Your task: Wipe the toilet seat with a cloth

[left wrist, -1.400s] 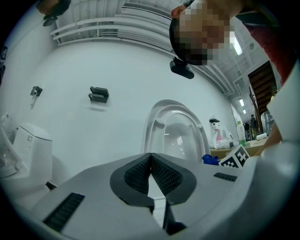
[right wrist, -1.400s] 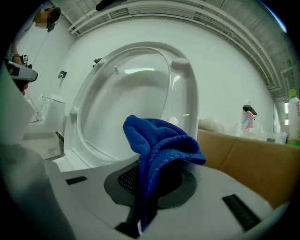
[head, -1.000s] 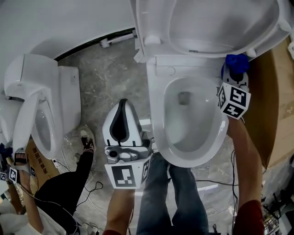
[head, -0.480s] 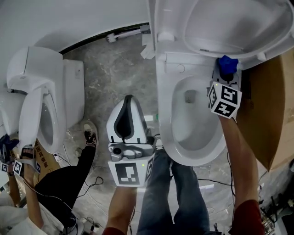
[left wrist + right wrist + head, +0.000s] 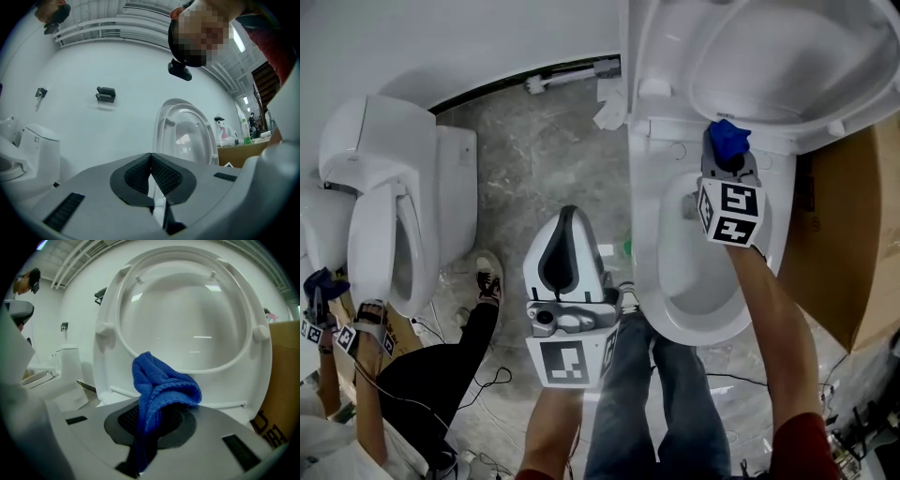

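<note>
Blue cloth (image 5: 159,385) pinched in the right gripper (image 5: 154,425), up against the raised toilet seat (image 5: 225,364)

Right gripper's jaws are clamped on a bunched fold of the cloth, which sticks out past the tips. In the head view it sits at the upper right of the frame, close to the lower edge of the upturned seat near the hinge, above the bowl (image 5: 675,314). Whether the cloth touches the plastic I cannot tell. The left gripper (image 5: 151,161) is closed on nothing and hangs idle at centre frame, beside the bowl and well apart from the seat. My reading: wiping is at an early stage at best. The seat shows no wet or streaked patch to mark a finished area, so the ring's full sweep looks left to do.
</note>
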`<act>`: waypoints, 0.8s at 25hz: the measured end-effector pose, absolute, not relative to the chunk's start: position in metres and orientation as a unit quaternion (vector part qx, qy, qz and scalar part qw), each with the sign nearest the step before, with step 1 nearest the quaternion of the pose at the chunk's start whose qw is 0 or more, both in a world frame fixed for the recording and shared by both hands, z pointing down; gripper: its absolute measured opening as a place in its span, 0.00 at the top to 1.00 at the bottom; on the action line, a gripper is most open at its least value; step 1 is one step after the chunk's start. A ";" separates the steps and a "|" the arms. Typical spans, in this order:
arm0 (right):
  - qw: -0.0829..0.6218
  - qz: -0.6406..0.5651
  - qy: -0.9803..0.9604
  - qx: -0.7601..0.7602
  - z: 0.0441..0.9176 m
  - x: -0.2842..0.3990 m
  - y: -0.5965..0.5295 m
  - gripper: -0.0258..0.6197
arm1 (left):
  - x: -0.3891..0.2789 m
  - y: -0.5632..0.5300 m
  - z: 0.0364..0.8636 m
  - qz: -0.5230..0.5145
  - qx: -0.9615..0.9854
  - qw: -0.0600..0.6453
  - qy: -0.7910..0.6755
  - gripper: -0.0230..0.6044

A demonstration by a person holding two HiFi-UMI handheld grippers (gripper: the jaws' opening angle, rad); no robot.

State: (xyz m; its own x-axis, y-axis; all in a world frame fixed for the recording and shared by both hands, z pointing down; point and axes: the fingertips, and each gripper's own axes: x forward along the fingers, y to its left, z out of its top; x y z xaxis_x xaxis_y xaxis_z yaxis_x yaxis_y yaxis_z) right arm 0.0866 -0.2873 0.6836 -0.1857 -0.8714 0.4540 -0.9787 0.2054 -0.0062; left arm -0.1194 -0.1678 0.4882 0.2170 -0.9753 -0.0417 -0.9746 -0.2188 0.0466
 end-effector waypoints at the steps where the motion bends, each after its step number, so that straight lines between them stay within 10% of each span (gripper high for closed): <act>1: 0.181 0.150 -0.759 0.607 0.683 0.082 -0.287 0.88 | -0.121 -0.168 0.488 -0.030 0.780 0.004 -0.625 0.94; 20: 0.061 0.097 -0.800 0.589 0.501 0.060 -0.222 0.88 | -0.104 -0.168 0.420 -0.043 0.783 0.011 -0.620 0.94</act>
State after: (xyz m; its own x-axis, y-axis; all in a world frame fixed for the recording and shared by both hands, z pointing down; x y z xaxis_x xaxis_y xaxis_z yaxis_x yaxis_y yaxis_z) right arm 0.0601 -0.2216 0.5005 -0.2997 -0.9302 0.2118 -0.9539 0.2886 -0.0823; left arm -0.1041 -0.1681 0.4197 0.2278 -0.9723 -0.0530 -0.9703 -0.2312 0.0706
